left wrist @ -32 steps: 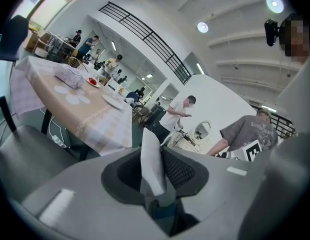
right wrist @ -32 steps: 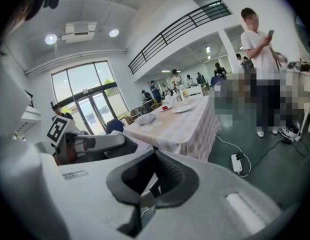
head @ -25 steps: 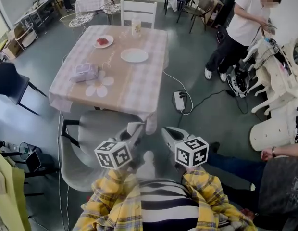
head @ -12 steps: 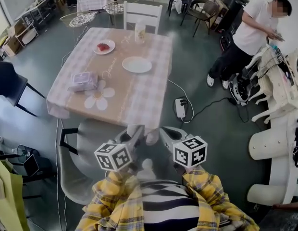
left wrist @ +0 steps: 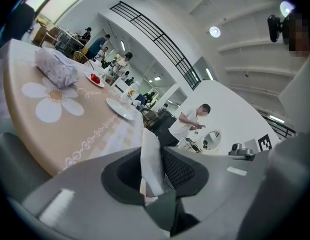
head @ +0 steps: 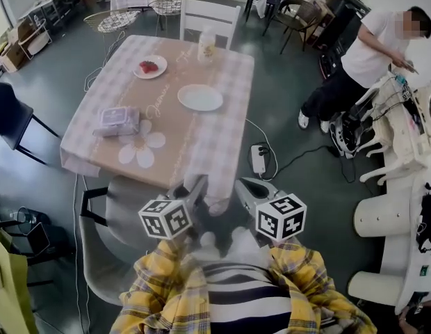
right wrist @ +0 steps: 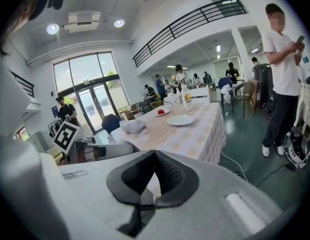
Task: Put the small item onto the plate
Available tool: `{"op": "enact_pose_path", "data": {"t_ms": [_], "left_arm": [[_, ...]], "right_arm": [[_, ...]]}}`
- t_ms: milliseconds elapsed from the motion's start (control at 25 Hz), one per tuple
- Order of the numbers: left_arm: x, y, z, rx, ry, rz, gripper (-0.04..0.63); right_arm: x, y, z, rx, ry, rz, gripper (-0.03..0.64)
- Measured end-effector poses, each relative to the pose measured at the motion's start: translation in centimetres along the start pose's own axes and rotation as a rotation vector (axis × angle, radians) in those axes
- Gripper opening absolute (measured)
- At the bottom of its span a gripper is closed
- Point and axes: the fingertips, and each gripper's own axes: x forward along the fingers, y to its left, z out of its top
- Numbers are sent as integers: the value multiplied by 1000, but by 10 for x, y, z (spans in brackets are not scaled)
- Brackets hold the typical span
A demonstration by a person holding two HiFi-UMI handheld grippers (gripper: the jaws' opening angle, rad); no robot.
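Table (head: pixel 201 141) with checked cloth ahead. Left gripper (head: pixel 195 186) near its front edge, clamped on white slip (left wrist: pixel 152 166). Right gripper (head: pixel 247 188) beside it – jaws together, nothing between. White plate (head: pixel 200 97) near table's middle – well apart from slip.

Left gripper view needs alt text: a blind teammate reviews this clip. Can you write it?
The left gripper pinches a thin white item upright between its jaws. Beyond lies a table with a daisy-print cloth carrying a wrapped pack, an empty white plate and a small plate of something red.
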Motion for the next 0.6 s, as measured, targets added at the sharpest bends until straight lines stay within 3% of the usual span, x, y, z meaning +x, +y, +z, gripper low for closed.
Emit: {"op": "enact_pose_path", "data": {"t_ms": [400, 600], "left_arm": [[46, 25, 24, 34, 35, 14, 101], [72, 38, 45, 14, 41, 23, 100]], "right_arm": [[40, -29, 17, 29, 6, 20, 0], [68, -49, 40, 22, 12, 26, 0]]}}
